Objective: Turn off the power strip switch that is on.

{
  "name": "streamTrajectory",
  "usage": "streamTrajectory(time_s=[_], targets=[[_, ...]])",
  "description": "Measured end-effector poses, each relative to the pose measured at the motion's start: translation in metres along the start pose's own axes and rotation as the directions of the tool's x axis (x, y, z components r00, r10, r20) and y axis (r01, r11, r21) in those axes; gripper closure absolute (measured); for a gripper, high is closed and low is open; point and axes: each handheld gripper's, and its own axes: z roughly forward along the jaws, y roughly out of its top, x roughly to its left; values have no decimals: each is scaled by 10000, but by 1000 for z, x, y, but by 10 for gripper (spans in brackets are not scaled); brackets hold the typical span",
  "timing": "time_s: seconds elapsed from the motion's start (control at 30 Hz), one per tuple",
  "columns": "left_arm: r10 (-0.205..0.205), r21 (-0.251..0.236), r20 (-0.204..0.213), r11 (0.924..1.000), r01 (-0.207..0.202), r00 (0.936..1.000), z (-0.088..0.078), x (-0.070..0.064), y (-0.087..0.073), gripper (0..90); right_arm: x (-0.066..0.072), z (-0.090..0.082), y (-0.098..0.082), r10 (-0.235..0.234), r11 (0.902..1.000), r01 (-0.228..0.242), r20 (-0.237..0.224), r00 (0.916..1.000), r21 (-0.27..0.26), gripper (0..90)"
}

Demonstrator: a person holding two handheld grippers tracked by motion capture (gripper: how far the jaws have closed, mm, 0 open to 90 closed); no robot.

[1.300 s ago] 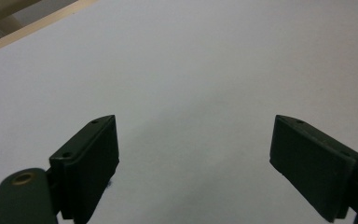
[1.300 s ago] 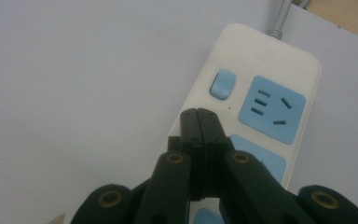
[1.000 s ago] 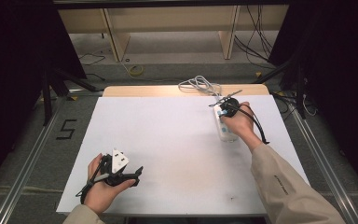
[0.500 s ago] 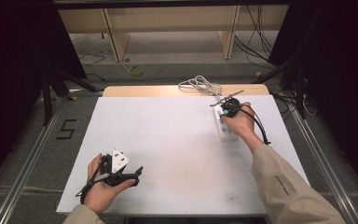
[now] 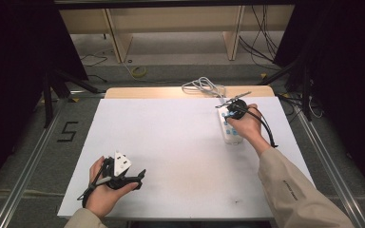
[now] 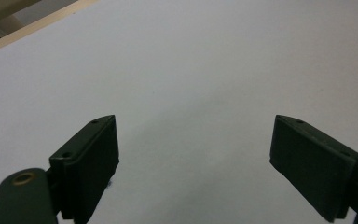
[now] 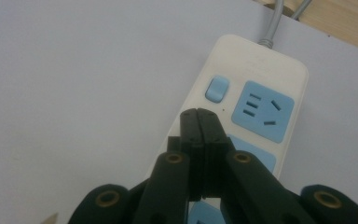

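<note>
A white power strip (image 7: 256,102) with blue sockets and a blue switch (image 7: 216,88) lies at the table's right side; it also appears in the high view as the power strip (image 5: 228,133). My right gripper (image 7: 198,114) hovers over it, jaws pressed together with nothing between them, tips just short of the switch; in the high view the right gripper (image 5: 230,110) sits over the strip's far end. My left gripper (image 6: 193,140) rests near the front left of the white table, jaws wide apart over bare surface; from above, the left gripper (image 5: 135,176) points right.
The strip's grey cable (image 5: 204,86) coils at the back on a wooden board (image 5: 138,92). The white table sheet (image 5: 171,142) spans the middle. Shelving and loose cables sit on the floor beyond. Metal rails run along both table sides.
</note>
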Motion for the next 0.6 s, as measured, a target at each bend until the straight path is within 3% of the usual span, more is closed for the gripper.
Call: streamTrajectory(time_s=[0.6], targets=[[29, 33, -8, 10000, -29, 10000, -1, 0, 0, 149, -7, -14, -12, 135, 9990, -138, -59, 9999, -427, 758]])
